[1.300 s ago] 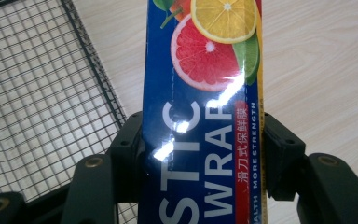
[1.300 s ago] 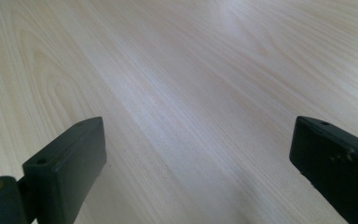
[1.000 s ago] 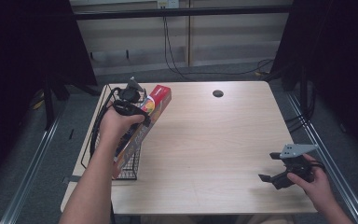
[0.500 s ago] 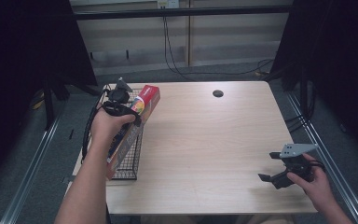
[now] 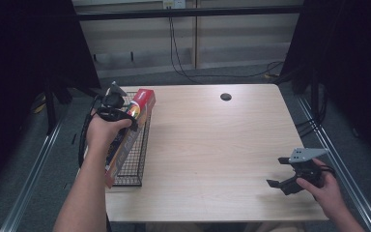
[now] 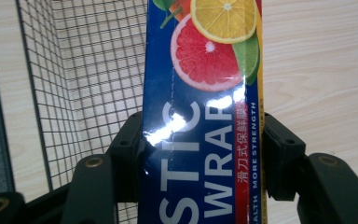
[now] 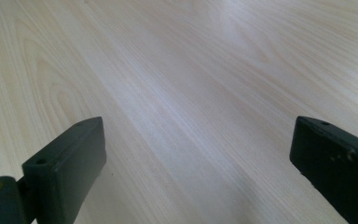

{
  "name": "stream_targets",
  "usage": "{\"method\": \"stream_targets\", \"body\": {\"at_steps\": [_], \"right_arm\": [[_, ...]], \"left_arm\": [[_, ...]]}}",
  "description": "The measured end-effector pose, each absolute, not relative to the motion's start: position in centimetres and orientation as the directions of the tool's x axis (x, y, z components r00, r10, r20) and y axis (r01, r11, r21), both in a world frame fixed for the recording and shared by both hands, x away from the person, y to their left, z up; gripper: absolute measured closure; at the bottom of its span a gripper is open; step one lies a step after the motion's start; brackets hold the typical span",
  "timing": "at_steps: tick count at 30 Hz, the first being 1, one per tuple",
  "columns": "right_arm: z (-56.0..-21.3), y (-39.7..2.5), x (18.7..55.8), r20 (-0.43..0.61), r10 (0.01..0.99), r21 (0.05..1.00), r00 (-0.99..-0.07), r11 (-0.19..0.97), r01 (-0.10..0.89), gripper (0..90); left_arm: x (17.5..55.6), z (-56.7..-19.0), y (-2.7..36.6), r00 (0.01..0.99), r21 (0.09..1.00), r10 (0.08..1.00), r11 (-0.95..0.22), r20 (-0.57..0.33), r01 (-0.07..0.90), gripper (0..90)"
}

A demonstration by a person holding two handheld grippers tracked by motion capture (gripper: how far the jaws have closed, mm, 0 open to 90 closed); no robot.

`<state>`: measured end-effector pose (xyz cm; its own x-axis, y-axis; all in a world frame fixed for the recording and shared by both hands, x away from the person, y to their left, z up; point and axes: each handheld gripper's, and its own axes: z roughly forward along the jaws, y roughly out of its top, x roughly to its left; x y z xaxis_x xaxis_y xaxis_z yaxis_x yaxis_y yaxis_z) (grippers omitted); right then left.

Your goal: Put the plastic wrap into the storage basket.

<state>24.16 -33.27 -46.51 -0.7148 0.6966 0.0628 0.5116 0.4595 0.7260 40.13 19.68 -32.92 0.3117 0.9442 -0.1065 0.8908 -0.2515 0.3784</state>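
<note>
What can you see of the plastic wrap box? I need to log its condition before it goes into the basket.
The plastic wrap box is a long, narrow, glossy carton, dark blue with white lettering, citrus slices printed near one end, a red end cap and a red strip of Chinese text. It looks closed and undamaged. The left gripper clamps its two long sides. In the high view it lies lengthwise over the black wire basket at the table's left edge.

This looks like a lab or test room set up for recording. A plain pale wood bench (image 5: 212,145) with a cable hole (image 5: 225,96) stands alone on grey carpet (image 5: 38,169), hemmed by black curtains (image 5: 29,48) at both sides. Metal rails (image 5: 29,179) run along the floor, a dark bar (image 5: 183,13) crosses overhead, and cables (image 5: 174,48) hang down the panelled back wall (image 5: 241,34) from a socket (image 5: 173,4).
</note>
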Motion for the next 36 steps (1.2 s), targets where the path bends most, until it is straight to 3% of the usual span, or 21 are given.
{"method": "stream_targets", "body": {"at_steps": [36], "right_arm": [[-46.3,-33.6,23.9,0.063,0.703,0.729,-0.709,0.453,0.514,3.5]], "left_arm": [[39.6,-34.0,23.2,0.121,0.371,0.99,-0.087,-0.069,0.925,43.3]]}}
